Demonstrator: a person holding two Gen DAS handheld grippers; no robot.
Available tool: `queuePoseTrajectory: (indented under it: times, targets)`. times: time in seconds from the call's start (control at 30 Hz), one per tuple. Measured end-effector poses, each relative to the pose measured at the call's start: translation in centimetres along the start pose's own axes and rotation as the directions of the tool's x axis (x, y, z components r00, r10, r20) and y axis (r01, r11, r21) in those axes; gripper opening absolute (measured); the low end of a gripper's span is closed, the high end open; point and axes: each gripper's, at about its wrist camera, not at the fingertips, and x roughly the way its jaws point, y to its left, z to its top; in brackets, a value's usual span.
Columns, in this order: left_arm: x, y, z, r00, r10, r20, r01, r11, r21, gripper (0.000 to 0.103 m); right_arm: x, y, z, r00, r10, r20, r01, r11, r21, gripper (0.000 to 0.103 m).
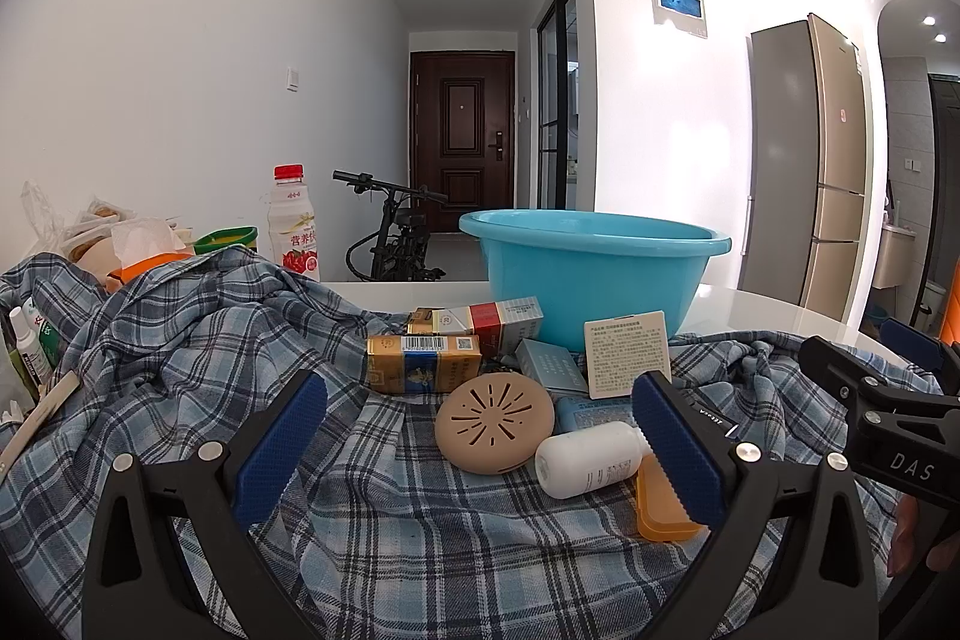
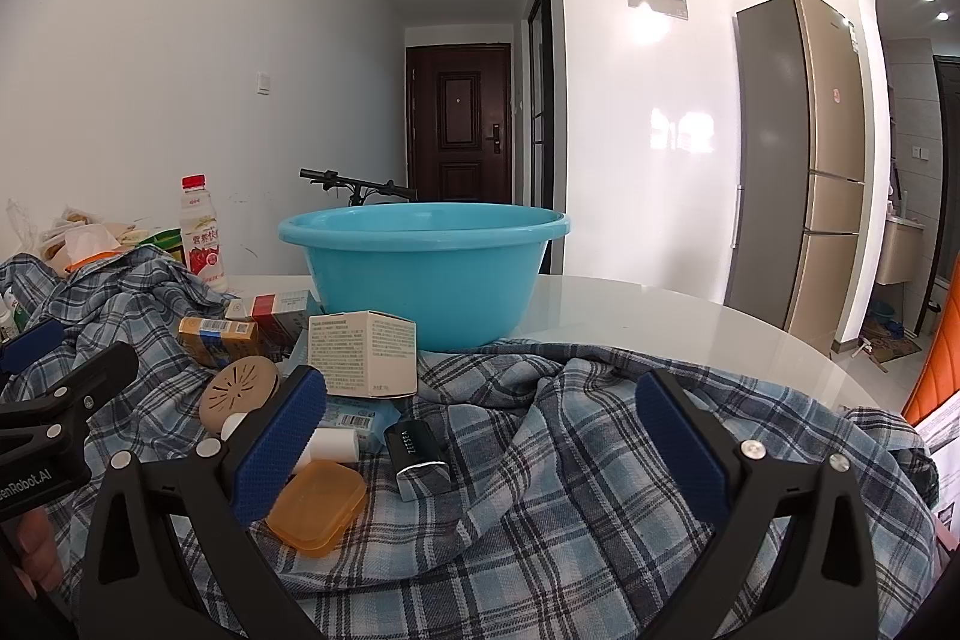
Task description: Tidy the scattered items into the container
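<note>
A light blue plastic basin [image 1: 591,268] [image 2: 423,268] stands on the white table behind a plaid cloth [image 1: 252,340] [image 2: 570,430]. Small items lie on the cloth in front of it: a tan round vented disc [image 1: 493,424] [image 2: 240,391], a white bottle on its side [image 1: 591,459], an orange flat case [image 2: 317,507] [image 1: 663,502], a dark lighter-like block [image 2: 417,451], a white box [image 1: 627,355] [image 2: 362,353], a gold pack [image 1: 423,363] and a red-and-silver pack [image 1: 480,323]. My left gripper [image 1: 480,460] is open, low over the disc and bottle. My right gripper [image 2: 480,460] is open over bare cloth, right of the items.
At the left stand a red-capped drink bottle [image 1: 293,226] [image 2: 203,238], a green-lidded jar [image 1: 227,239] and bagged clutter [image 1: 90,232]. The round table's edge [image 2: 780,334] curves off to the right. A bicycle [image 1: 396,232] and a fridge [image 2: 798,160] stand beyond.
</note>
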Motion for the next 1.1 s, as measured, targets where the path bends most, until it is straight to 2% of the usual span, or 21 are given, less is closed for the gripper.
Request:
queuePoseTrajectory:
  times: [1.1]
  targets:
    - [0.15, 0.22, -0.04, 1.0, 0.003, -0.004, -0.003, 1.0, -0.004, 0.103, 0.04, -0.07, 0.08, 1.0, 0.0, -0.001, 0.0, 1.0, 0.001, 0.103]
